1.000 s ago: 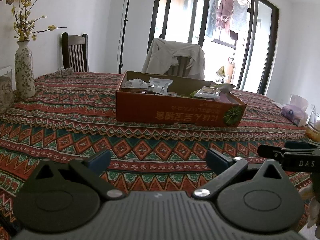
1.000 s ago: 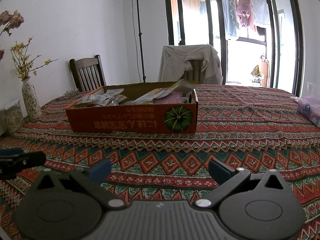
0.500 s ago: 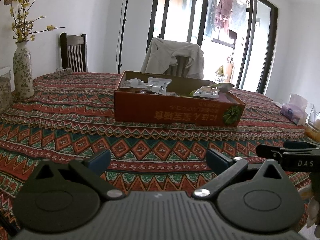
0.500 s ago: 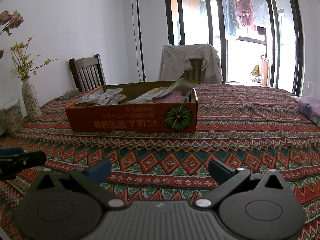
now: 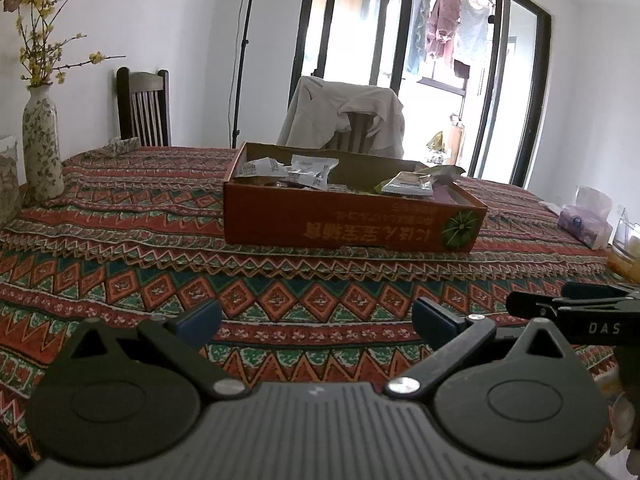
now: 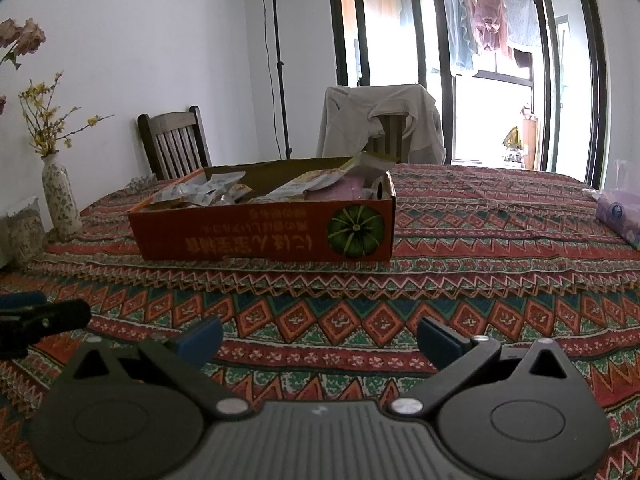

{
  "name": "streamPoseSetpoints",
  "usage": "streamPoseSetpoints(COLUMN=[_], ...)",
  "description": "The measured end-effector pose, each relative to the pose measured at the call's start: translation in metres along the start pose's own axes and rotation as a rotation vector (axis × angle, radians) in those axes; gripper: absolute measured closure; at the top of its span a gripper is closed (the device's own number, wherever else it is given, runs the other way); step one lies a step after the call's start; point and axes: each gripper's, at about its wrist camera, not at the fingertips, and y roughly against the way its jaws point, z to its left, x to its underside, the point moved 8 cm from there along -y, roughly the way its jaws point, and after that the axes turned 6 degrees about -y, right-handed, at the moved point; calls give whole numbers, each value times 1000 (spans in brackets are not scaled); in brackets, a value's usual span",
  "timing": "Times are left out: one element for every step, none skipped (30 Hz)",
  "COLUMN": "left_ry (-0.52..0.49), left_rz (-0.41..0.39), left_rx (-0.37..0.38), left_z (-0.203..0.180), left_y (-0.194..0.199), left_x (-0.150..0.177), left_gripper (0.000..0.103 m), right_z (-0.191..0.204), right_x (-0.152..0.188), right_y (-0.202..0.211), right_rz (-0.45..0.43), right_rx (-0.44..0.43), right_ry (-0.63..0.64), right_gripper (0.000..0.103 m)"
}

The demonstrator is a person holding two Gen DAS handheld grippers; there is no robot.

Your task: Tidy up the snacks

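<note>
A: Facing both tongs, where is the snack box (image 5: 352,216)?
B: Straight ahead, well apart, long side across. Left tongs (image 5: 316,320) and right tongs (image 6: 320,338) gape, empty; neither clearly nearer.

Home dining room. Table (image 6: 480,280) under a red, green and orange patterned woven cloth. Two dark wooden chairs at the far side: one bare (image 6: 176,142), one (image 6: 390,128) with a pale jacket (image 6: 360,120) draped over its back. Floral ceramic vase (image 5: 40,144) with yellow-blossom twigs by the white wall. Black-framed glass sliding doors (image 6: 448,40) open onto a balcony with laundry (image 6: 488,12) hung to dry. Tissue pack (image 5: 584,220) on the table edge.
</note>
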Motion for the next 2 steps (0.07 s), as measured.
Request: streamPoseSetpoints(left_ry=[2, 3], left_rz=[2, 4], left_rx=[1, 3], left_z=[0, 0], left_y=[0, 0], left_x=[0, 1], left_gripper=[0, 0], right_z=[0, 0], right_x=[0, 1], right_y=[0, 0], right_rz=[1, 2], right_rx=[0, 0], right_ry=[0, 1], right_gripper=[0, 0])
